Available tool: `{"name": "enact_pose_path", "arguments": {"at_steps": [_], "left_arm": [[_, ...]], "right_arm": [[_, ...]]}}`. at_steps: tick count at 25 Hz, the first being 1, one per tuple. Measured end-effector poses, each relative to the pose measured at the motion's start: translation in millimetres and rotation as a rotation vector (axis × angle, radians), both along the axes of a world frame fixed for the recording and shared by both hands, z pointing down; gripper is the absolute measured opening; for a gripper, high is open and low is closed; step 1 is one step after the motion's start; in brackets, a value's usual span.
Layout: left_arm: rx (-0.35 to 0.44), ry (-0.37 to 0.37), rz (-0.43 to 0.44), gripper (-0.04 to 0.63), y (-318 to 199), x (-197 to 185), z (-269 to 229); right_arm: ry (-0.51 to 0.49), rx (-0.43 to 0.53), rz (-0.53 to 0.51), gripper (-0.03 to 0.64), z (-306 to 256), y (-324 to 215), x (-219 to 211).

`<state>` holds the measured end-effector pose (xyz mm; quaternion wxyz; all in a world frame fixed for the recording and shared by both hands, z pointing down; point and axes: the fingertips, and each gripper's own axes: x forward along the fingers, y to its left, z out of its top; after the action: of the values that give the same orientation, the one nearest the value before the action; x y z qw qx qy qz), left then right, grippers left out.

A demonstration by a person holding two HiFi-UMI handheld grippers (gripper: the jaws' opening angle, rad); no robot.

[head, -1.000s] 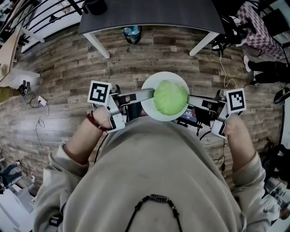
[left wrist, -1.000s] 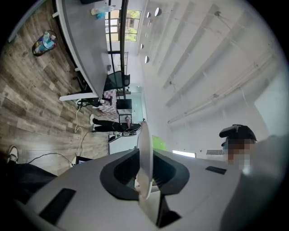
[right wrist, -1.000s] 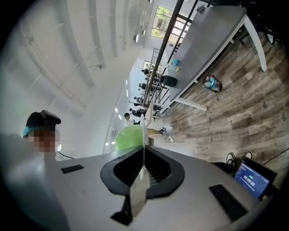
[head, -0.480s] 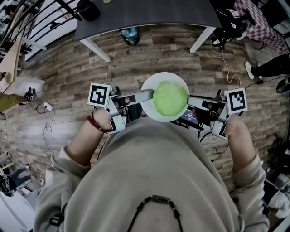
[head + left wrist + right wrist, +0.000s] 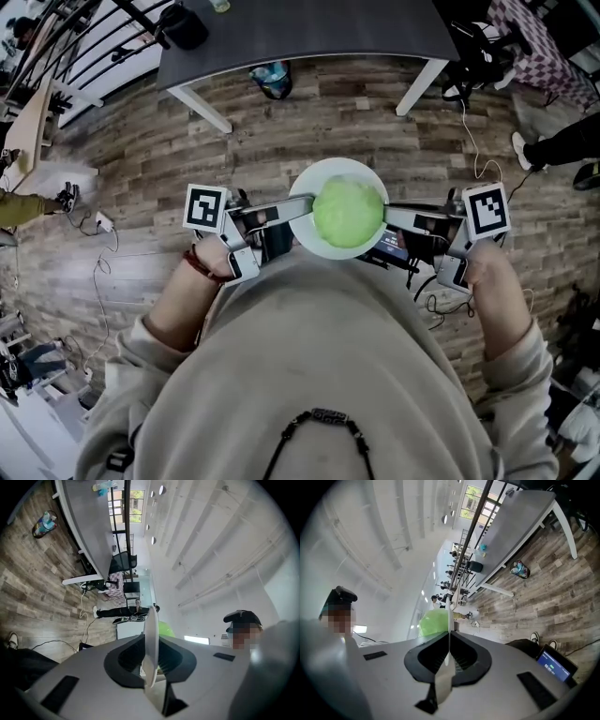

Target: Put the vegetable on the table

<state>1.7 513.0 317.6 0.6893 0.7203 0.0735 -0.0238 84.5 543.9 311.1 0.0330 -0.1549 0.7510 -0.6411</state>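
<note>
As the head view looks down, the vegetable, a round pale-green head like a cabbage or lettuce, sits loose on a white plate carried in the air above the wooden floor, close to the person's chest, with the dark desk well apart ahead. The left hand-held gripper is clenched on the plate's left rim and the right hand-held gripper on the opposite rim. In the left gripper view the rim stands edge-on, pinched between the jaws, with a sliver of green beyond it. In the right gripper view the jaws press on the thin rim likewise, the green head bulging just behind. I judge the plate stiff, smooth and breakable, so either thin-rim grip could slip if one side twists. The head looks fairly light but round and free to roll, so the plate wants holding level. Opposite rims seem the right hold, since squeezing the leafy head itself would bruise it.
</note>
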Motion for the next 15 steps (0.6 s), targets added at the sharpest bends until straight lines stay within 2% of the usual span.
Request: {"name": "enact_pose_path", "arguments": {"at_steps": [4, 15], "left_arm": [[-0.002, -0.024, -0.009, 0.049, -1, -8, 7], [0.006, -0.001, 0.019, 0.048, -22, -9, 8]], "right_arm": [[0.001, -0.031, -0.012, 0.025, 8, -2, -5], [0.008, -0.028, 0.003, 0.025, 10, -21, -9]]}}
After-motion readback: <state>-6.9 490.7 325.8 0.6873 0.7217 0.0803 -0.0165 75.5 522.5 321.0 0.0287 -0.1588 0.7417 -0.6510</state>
